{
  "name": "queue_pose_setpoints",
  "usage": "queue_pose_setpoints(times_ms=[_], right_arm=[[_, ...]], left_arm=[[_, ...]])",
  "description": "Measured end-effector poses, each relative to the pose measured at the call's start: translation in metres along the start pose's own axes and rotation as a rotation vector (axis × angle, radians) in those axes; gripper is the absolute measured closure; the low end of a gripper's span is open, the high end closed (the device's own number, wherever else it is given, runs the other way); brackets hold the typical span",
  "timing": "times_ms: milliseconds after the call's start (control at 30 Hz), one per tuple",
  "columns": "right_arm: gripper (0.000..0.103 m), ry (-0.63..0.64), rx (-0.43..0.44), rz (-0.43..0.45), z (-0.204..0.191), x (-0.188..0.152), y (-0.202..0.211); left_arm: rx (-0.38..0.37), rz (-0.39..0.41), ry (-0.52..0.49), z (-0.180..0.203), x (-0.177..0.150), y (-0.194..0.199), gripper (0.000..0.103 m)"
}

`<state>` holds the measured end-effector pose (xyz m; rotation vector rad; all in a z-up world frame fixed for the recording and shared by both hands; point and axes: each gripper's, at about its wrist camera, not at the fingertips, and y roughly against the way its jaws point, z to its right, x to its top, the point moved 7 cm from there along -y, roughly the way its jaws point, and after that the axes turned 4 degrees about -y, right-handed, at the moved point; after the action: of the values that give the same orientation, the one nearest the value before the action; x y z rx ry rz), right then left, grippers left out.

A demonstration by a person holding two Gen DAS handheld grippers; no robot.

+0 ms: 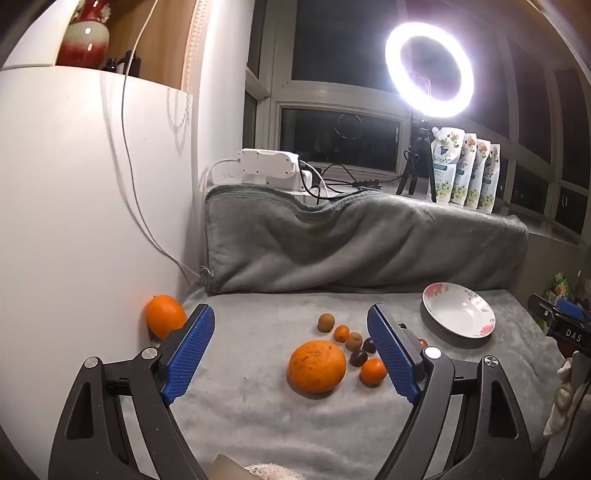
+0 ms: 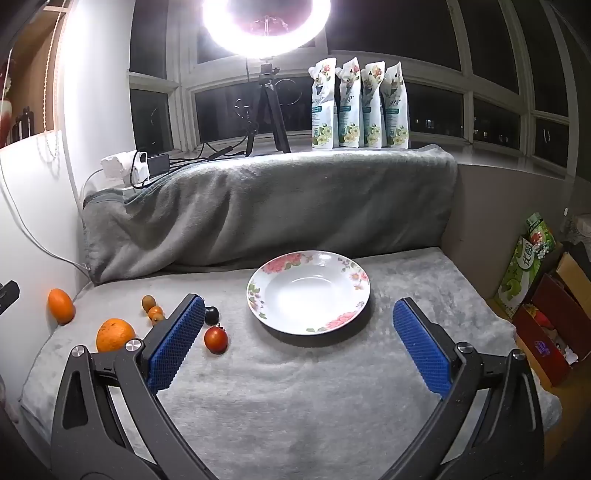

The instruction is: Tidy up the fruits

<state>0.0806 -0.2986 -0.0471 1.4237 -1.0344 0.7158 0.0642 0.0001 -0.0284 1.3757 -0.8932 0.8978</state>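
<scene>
A large orange (image 1: 317, 366) lies on the grey blanket between my left gripper's (image 1: 291, 325) open blue fingers. Small fruits lie beside it: a kiwi (image 1: 326, 322), small oranges (image 1: 373, 371), dark plums (image 1: 358, 357). A second orange (image 1: 165, 316) rests against the white wall at left. The empty floral plate (image 1: 458, 310) sits at right. My right gripper (image 2: 297, 317) is open and empty, with the plate (image 2: 308, 291) just ahead between its fingers. A red tomato (image 2: 215, 339), a dark plum (image 2: 211, 314) and the large orange (image 2: 115, 334) lie left of it.
A grey blanket-covered ledge (image 2: 266, 206) backs the surface. A ring light on a tripod (image 2: 266, 22), several pouches (image 2: 360, 107) and a power strip with cables (image 1: 269, 166) stand on the sill. Boxes (image 2: 546, 332) sit on the floor right. A white wall (image 1: 74, 221) bounds the left.
</scene>
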Motion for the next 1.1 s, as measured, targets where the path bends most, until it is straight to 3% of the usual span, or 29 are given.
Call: queue_pose_setpoints(times_ms=[1100], right_arm=[[0.000, 0.019, -0.079, 0.036, 0.0013, 0.0070, 0.0048]], left_arm=[[0.005, -0.006, 0.006, -0.0012, -0.0018, -0.0016, 0.018]])
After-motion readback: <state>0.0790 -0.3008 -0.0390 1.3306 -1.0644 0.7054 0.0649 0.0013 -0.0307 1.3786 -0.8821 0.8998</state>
